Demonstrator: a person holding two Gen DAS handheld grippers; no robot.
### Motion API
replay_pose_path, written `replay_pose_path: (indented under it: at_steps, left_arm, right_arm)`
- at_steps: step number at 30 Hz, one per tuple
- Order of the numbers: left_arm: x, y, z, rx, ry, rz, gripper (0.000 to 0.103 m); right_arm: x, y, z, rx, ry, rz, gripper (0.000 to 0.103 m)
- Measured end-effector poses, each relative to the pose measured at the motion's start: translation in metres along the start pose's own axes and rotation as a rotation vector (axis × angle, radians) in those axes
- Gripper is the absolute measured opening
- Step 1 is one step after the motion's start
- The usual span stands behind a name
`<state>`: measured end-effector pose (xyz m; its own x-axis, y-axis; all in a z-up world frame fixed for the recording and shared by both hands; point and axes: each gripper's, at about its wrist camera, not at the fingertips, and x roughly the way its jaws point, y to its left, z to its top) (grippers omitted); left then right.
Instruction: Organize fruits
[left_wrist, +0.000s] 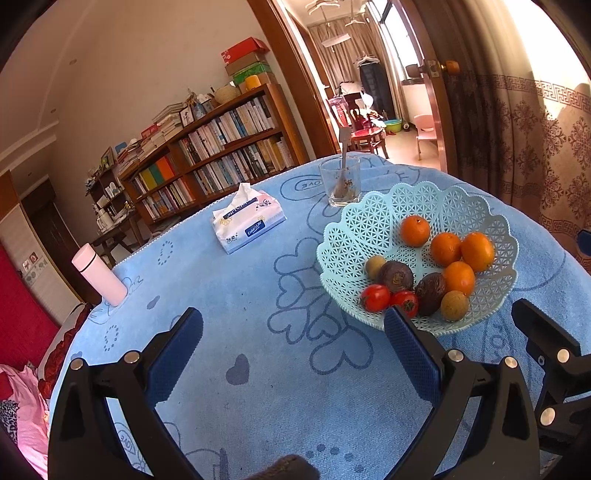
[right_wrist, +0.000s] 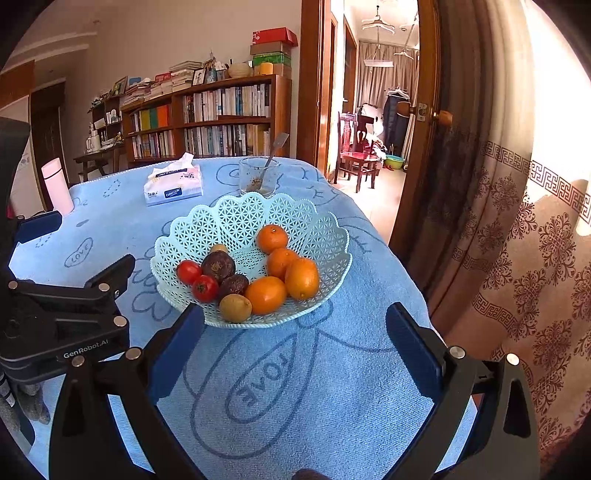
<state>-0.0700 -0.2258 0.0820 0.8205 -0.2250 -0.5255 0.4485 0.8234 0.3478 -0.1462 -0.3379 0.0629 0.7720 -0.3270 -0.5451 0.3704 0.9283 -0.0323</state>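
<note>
A pale blue lattice fruit basket (left_wrist: 373, 229) (right_wrist: 236, 218) stands on the blue towel-covered table. It holds several oranges (left_wrist: 458, 251) (right_wrist: 280, 273), two red tomatoes (left_wrist: 375, 297) (right_wrist: 189, 272), two dark wrinkled passion fruits (left_wrist: 396, 276) (right_wrist: 218, 266) and small brown round fruits (left_wrist: 454, 305) (right_wrist: 235, 307). My left gripper (left_wrist: 291, 332) is open and empty over the towel, left of the basket. My right gripper (right_wrist: 295, 328) is open and empty just in front of the basket. Each gripper shows at the edge of the other's view (left_wrist: 543, 339) (right_wrist: 92, 291).
A tissue pack (left_wrist: 247, 221) (right_wrist: 173, 186), a glass with a spoon (left_wrist: 340, 181) (right_wrist: 258, 177) and a pink bottle (left_wrist: 99, 277) (right_wrist: 57, 186) stand on the table. A bookshelf stands behind, a curtain (right_wrist: 517, 258) hangs on the right.
</note>
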Motion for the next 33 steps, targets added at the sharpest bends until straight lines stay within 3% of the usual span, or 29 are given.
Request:
replay_pose_path:
  at_steps: [28, 33]
  left_arm:
    - [0.002, 0.001, -0.005, -0.004, -0.006, 0.009, 0.098]
    - [0.005, 0.01, -0.008, -0.042, 0.028, -0.003, 0.098]
  right_arm:
    - [0.008, 0.007, -0.006, -0.01, 0.024, 0.002, 0.1]
    - [0.006, 0.009, -0.006, -0.014, 0.028, 0.01, 0.1]
